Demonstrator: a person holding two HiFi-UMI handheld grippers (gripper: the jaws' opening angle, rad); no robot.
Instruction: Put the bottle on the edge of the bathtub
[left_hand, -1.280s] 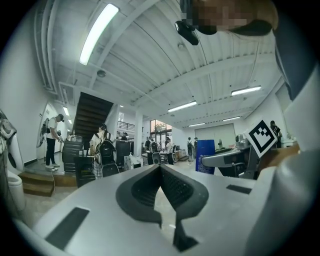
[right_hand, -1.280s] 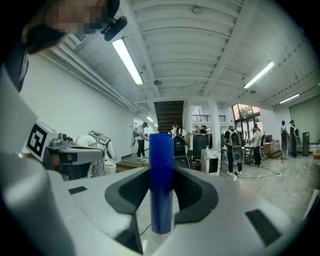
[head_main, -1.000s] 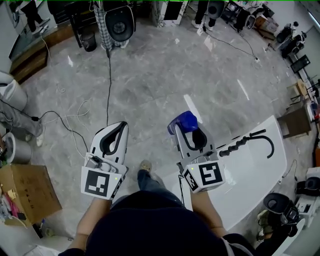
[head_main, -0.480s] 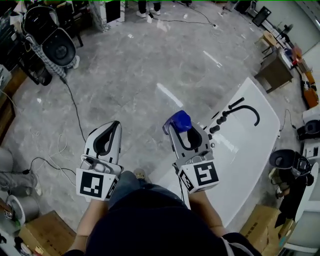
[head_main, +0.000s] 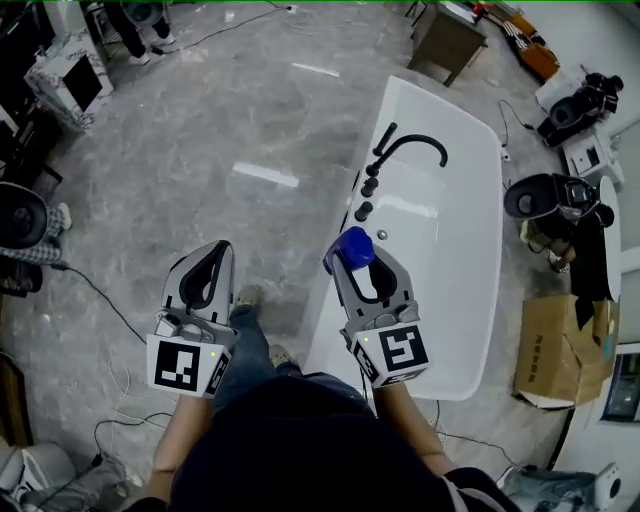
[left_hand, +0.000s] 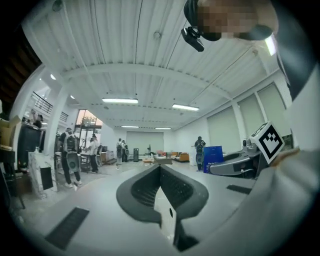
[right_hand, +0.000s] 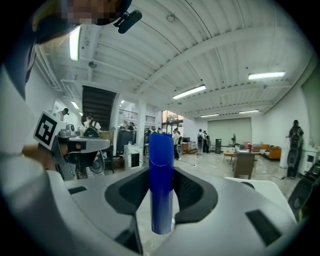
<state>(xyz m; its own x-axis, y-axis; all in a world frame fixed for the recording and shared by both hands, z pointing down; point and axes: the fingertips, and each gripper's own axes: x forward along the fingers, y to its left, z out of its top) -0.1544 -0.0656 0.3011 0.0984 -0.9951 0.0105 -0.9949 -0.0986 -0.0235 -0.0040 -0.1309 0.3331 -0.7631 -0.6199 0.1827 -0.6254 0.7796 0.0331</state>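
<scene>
A blue bottle (head_main: 353, 247) stands upright between the fingers of my right gripper (head_main: 356, 258), which is shut on it. In the right gripper view the bottle (right_hand: 161, 180) fills the gap between the dark pads, and the gripper (right_hand: 161, 172) points roughly level. The white bathtub (head_main: 478, 250) lies just ahead and to the right, and the bottle hangs over its near left rim. A black faucet (head_main: 412, 144) and black knobs (head_main: 366, 189) sit on that rim. My left gripper (head_main: 220, 248) is over the grey floor, its tips together and nothing in it (left_hand: 160, 169).
A cardboard box (head_main: 553, 341) and a black round seat (head_main: 541, 194) stand to the right of the tub. A cable (head_main: 95, 290) runs across the marble floor at left. My shoe (head_main: 246, 297) shows between the grippers. People (left_hand: 69, 150) stand far off in the hall.
The view has swung round to the right, so the bathtub now lies lengthwise straight ahead of the right gripper. Both grippers came along, and the bottle stays gripped.
</scene>
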